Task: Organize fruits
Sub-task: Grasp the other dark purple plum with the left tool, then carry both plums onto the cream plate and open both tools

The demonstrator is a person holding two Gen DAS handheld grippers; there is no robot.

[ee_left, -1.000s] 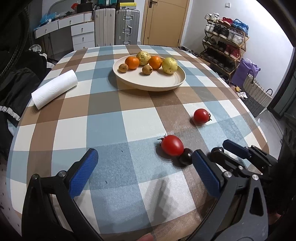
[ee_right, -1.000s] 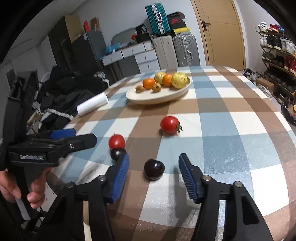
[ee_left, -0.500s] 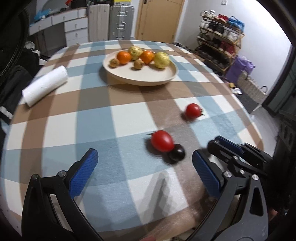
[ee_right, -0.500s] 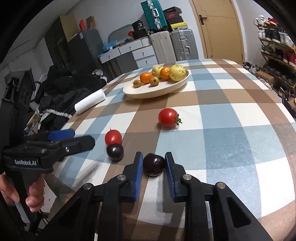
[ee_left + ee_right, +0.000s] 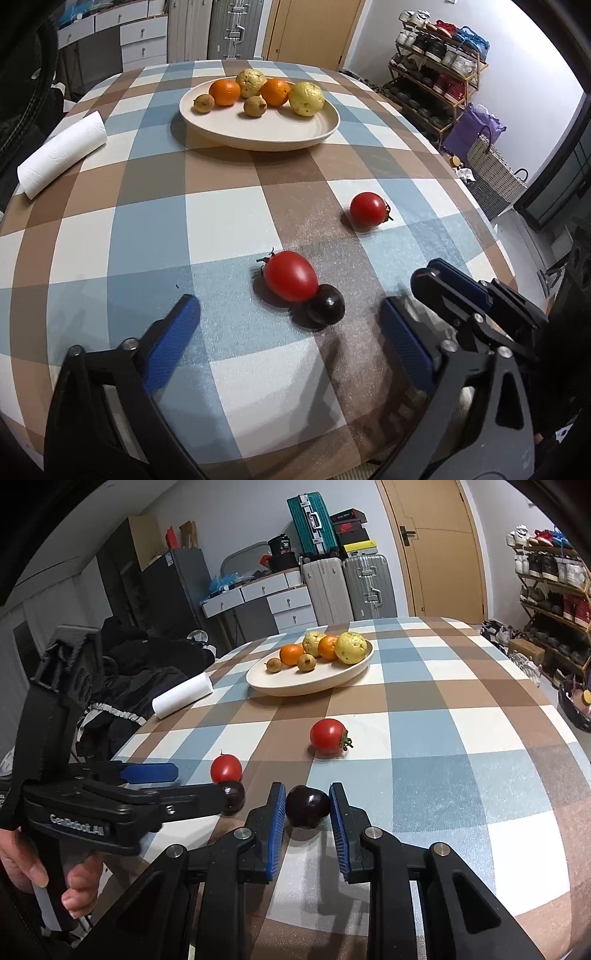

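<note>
My right gripper [image 5: 307, 814] is shut on a dark plum [image 5: 307, 807], held just above the checked tablecloth. My left gripper [image 5: 288, 343] is open and empty, low over the table's near edge. Just ahead of it lie a red tomato [image 5: 290, 275] and a second dark plum [image 5: 325, 304], touching each other. Another red tomato [image 5: 368, 208] lies further right. The cream plate [image 5: 280, 129] at the back holds two oranges, two yellow guavas and two small brown fruits. The left gripper also shows in the right wrist view [image 5: 147, 786].
A white paper towel roll [image 5: 62, 158] lies at the table's left edge. Dark clothes hang on a chair to the left [image 5: 140, 679]. A shoe rack [image 5: 439, 85] and a woven basket [image 5: 495, 177] stand on the floor to the right.
My right gripper closed on the dark plum and lifted it slightly. My left gripper moved forward, closer to the tomato and the second plum.
</note>
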